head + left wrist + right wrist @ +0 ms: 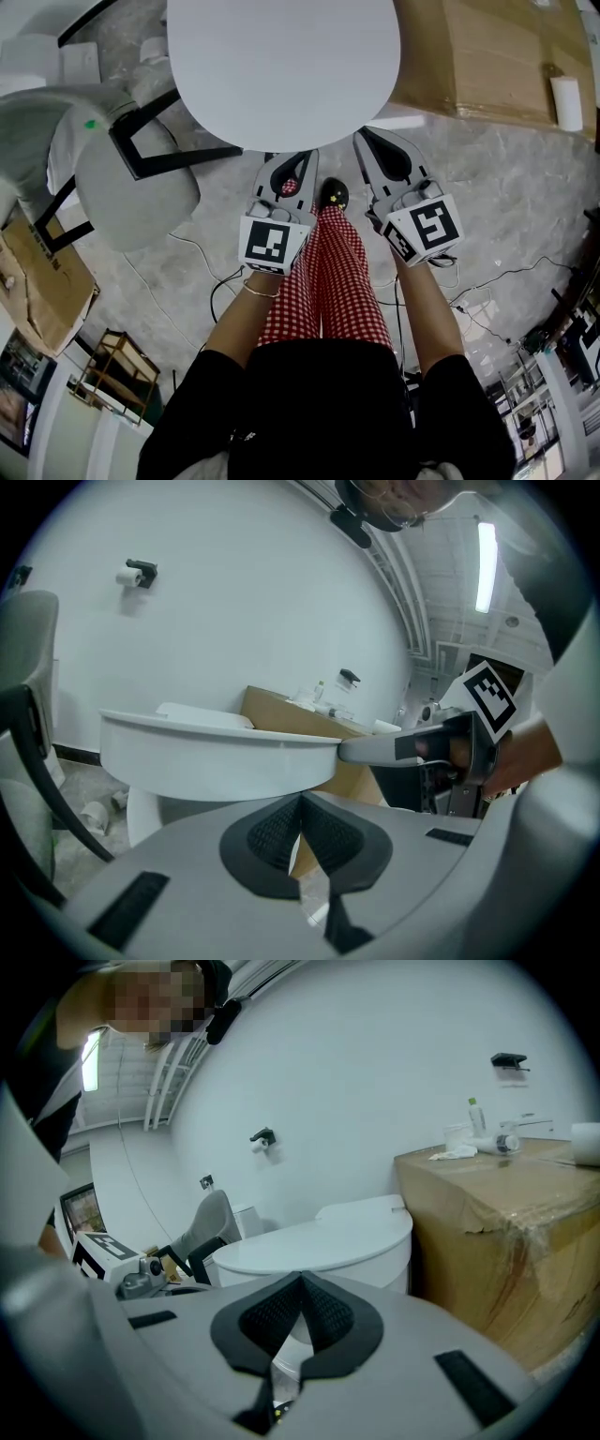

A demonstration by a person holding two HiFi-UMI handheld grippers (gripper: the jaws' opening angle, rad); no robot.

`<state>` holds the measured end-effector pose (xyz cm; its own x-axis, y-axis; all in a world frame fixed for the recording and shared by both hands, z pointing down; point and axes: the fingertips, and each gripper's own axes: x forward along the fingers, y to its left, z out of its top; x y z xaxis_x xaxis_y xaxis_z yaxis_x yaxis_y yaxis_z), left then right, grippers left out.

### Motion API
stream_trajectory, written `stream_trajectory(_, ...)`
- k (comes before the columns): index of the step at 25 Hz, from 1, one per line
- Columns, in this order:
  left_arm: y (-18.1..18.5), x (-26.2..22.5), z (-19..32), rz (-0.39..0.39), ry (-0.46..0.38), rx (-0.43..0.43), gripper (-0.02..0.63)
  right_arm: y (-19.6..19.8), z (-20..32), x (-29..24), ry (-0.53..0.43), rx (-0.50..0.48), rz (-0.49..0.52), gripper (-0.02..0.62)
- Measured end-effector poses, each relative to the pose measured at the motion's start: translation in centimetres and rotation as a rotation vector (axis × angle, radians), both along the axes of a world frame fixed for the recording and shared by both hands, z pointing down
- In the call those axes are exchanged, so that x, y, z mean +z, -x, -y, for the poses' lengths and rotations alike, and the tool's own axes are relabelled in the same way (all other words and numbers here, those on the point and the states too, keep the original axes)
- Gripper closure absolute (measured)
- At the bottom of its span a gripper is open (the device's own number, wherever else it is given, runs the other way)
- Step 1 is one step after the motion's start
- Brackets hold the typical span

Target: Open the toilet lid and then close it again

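The toilet lid (281, 66) lies shut at the top centre of the head view, a smooth white oval seen from above. The right gripper view shows what that view cannot: the lid rests flat on the bowl, with the cistern (370, 1209) behind it against a white wall. The left gripper view gives only the lid's thick rim edge-on, in the left half of the frame. Just below the lid in the head view, the left gripper (298, 161) and the right gripper (367, 141) point up at its near edge, the right one's tip reaching the rim; whether it touches cannot be told. Each gripper's own view shows its dark ribbed pads (281, 829) pressed together with nothing between them. Between the grippers, lower in the frame, run red checked trousers (328, 281) and a black shoe (334, 194). A grey chair (131, 173) stands at the left and a cardboard box (487, 56) at the upper right, beside the toilet. Only the right gripper view shows the bottles (476, 1115) on the box; only the left gripper view shows the paper holder (139, 573) high on the wall.
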<state>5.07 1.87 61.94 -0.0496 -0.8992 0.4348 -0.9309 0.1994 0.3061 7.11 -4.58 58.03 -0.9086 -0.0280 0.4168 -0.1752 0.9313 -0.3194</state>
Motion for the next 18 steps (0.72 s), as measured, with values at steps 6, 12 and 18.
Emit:
stream_trajectory(6, 0.2, -1.0, 0.3, 0.004, -0.012, 0.002, 0.603, 0.2, 0.2, -0.9, -0.011, -0.010, 0.005, 0.577)
stream_trajectory(12, 0.5, -2.3, 0.6, 0.013, -0.030, 0.001, 0.603, 0.6, 0.6, -2.1, -0.011, -0.010, 0.008, 0.577)
stream_trajectory(18, 0.9, -3.4, 0.9, 0.022, -0.048, 0.007, 0.603, 1.0, 0.8, -3.1, -0.015, -0.009, 0.017, 0.575)
